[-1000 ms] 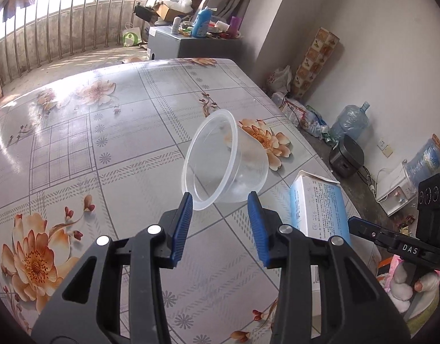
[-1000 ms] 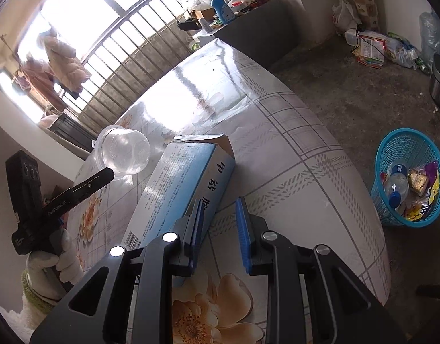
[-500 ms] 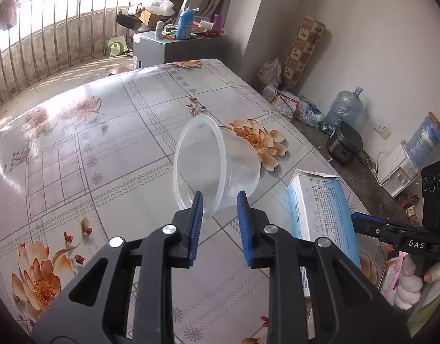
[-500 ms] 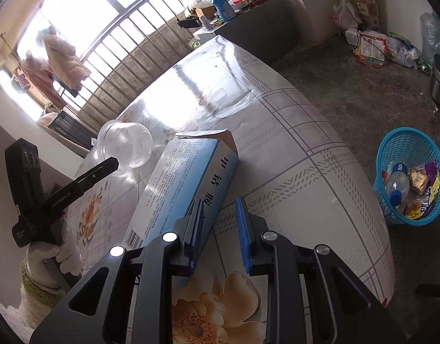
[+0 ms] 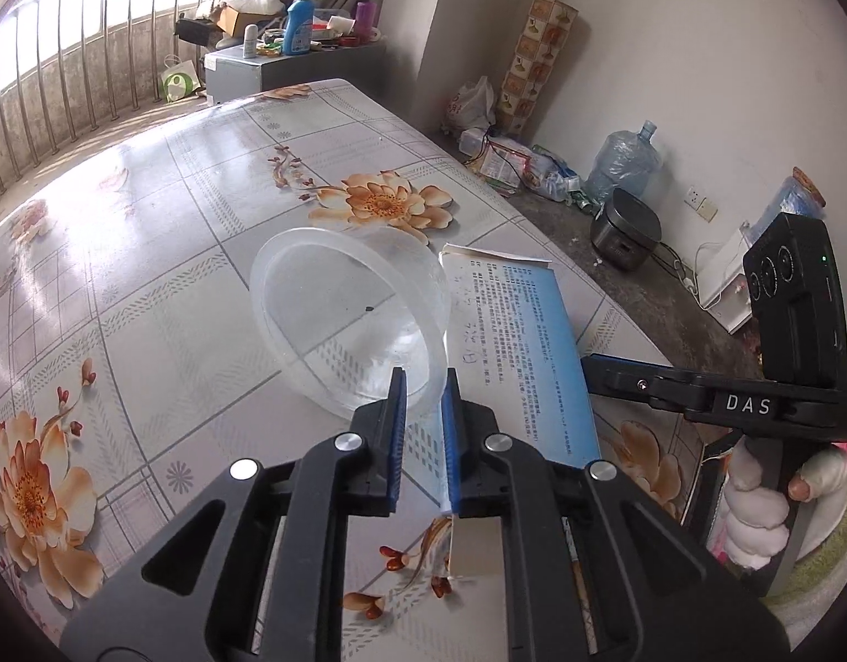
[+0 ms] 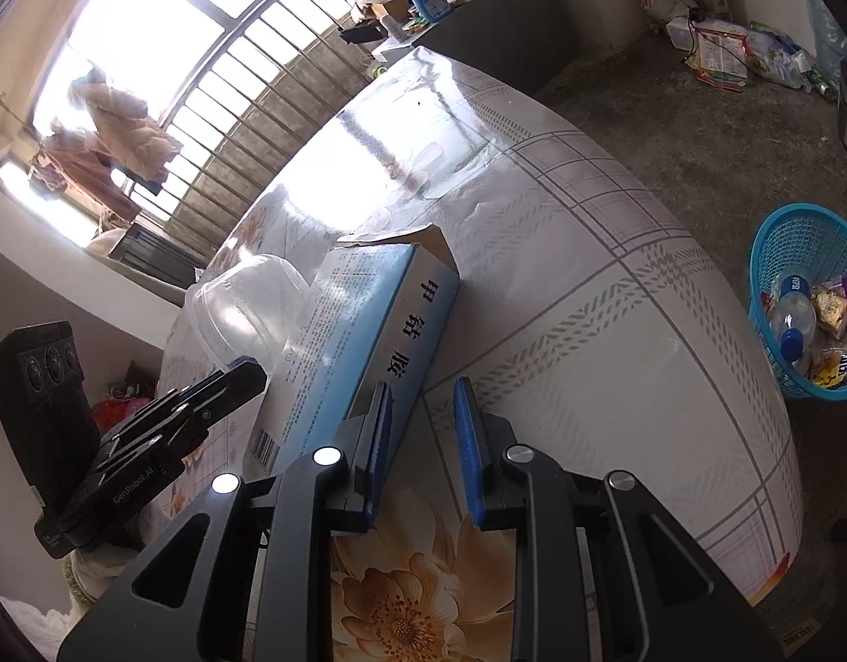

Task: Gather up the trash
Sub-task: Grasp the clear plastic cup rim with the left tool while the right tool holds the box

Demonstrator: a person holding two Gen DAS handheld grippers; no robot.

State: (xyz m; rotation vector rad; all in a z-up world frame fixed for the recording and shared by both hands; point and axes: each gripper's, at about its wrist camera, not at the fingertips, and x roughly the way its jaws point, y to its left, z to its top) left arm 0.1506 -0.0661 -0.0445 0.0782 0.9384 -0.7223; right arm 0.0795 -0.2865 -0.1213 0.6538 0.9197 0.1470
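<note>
My left gripper (image 5: 423, 391) is shut on the rim of a clear plastic bowl (image 5: 351, 325) and holds it tilted above the flowered table (image 5: 147, 254). The bowl also shows in the right wrist view (image 6: 246, 314), next to the left gripper (image 6: 246, 380). A blue and white carton (image 6: 368, 342) lies on the table; its near end sits by the left finger of my right gripper (image 6: 420, 414), whose jaws stand slightly apart with nothing between them. The carton also shows in the left wrist view (image 5: 517, 342), just right of the bowl.
A blue mesh trash basket (image 6: 804, 254) with a bottle and wrappers stands on the floor right of the table. A water jug (image 5: 622, 160), a rice cooker (image 5: 624, 229) and bags lie along the wall. A cluttered cabinet (image 5: 291, 55) stands beyond the table.
My left gripper closed on the bowl's rim and carried it right, toward the carton. My right gripper opened a little beside the carton.
</note>
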